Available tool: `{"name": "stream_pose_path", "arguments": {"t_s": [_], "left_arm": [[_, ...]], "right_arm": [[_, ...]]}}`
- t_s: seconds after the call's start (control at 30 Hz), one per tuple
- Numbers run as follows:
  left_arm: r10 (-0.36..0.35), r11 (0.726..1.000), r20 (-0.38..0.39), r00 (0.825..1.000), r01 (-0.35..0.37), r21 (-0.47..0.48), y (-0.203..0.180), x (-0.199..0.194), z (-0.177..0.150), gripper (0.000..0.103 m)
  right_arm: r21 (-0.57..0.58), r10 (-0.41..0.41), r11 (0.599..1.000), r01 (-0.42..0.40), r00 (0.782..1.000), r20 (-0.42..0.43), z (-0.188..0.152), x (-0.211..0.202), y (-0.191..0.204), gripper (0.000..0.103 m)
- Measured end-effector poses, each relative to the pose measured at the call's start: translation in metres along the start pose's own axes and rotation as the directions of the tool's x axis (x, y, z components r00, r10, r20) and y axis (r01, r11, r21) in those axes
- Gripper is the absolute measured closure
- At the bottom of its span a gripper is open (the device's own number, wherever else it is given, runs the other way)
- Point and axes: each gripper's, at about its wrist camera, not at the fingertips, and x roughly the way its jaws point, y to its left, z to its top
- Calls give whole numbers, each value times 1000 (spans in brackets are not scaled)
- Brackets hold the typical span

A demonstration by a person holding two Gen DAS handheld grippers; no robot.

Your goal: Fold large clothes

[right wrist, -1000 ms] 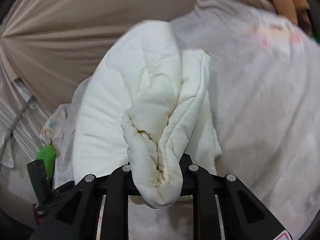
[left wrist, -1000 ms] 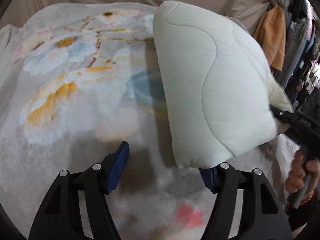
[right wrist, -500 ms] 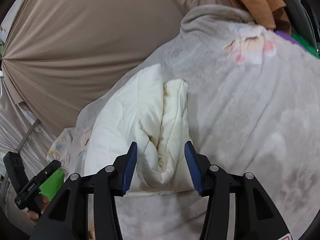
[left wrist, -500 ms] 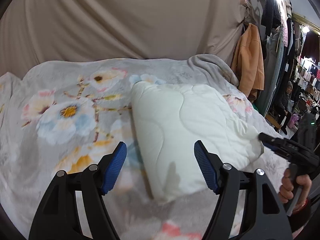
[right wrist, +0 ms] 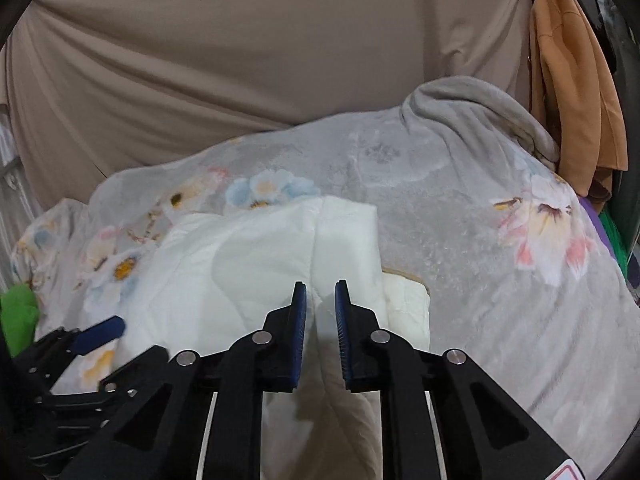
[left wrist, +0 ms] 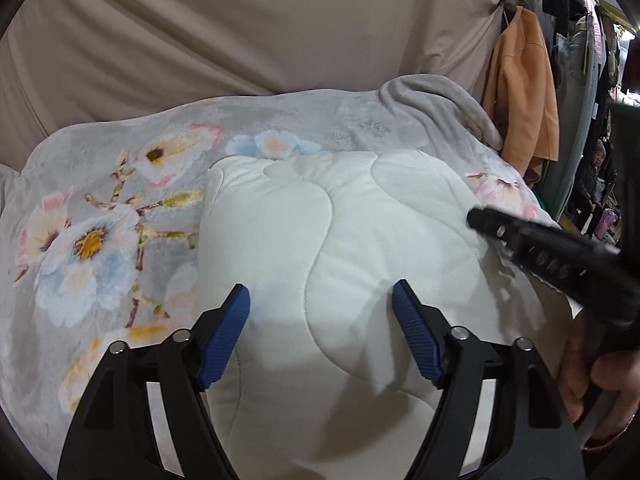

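In the left wrist view the white quilted garment (left wrist: 340, 264) lies as a compact padded bundle in the centre of the frame on the floral blanket (left wrist: 100, 240), and the left gripper (left wrist: 320, 336) hangs over its near edge with jaws opening and nothing pinched between them — the main folds look done. In the right wrist view the same bundle fills the lower centre with doubled layers showing at its right edge, while the right gripper (right wrist: 321, 320) is closing to a narrow gap with no cloth caught — judging by this, only a final tidy or setting aside is left.
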Motion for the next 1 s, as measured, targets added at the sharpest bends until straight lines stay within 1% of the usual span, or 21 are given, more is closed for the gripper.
{"name": "stream_pose_path", "arguments": {"t_s": [0.07,0.13,0.23,0.3,0.4,0.5,0.6,0.67,0.7,0.73,0.77,0.8,0.83,0.87,0.9,0.97,1.0], "left_arm": [[7,1000,8,1000,-7,10,-2,4,-2,21],[20,999,11,1000,-20,32,-7,9,-4,19],[42,997,20,999,-43,62,-13,13,-8,19],[45,997,20,999,-46,67,-14,16,-9,19],[52,996,20,998,-54,75,-14,22,-13,16],[67,994,24,997,-69,86,-16,28,-17,12],[81,994,23,996,-82,73,-13,35,-21,7],[68,996,15,998,-69,59,-9,34,-20,6],[50,997,3,999,-51,50,-4,30,-18,6],[20,999,-13,1000,-20,27,3,23,-16,7],[-12,1000,-21,1000,12,-3,13,13,-14,7],[-39,999,-18,999,39,-32,22,4,-13,7],[-62,996,-9,998,62,-66,35,-8,-13,7],[-74,993,-3,997,74,-92,47,-18,-13,6],[-87,989,-4,996,86,-119,62,-26,-15,5],[-114,979,-31,993,107,-176,83,-30,-21,5],[-142,970,-54,988,129,-207,92,-27,-25,5]], "right_arm": [[27,19,999,-18,999,-29,-13,16,-12,92],[42,31,999,-29,999,-36,-22,24,-16,93],[62,55,997,-52,998,-44,-29,33,-21,93],[64,64,996,-62,997,-41,-34,38,-22,93],[56,65,996,-63,997,-30,-39,43,-21,93],[49,57,997,-56,998,-18,-43,46,-20,93],[39,41,998,-40,999,-13,-44,45,-17,93],[37,40,999,-40,999,-11,-42,38,-15,91],[46,43,998,-43,999,-8,-41,31,-15,90],[63,54,997,-53,999,-3,-39,20,-16,84],[84,71,994,-71,997,12,-39,7,-19,70],[114,93,989,-97,995,36,-40,-10,-25,59],[141,111,983,-118,992,59,-42,-27,-32,39],[161,120,978,-130,990,71,-45,-41,-40,32],[178,126,975,-136,990,67,-49,-49,-48,31],[243,166,956,-166,986,20,-57,-54,-67,25],[284,202,940,-191,979,-11,-63,-49,-75,24]]}}
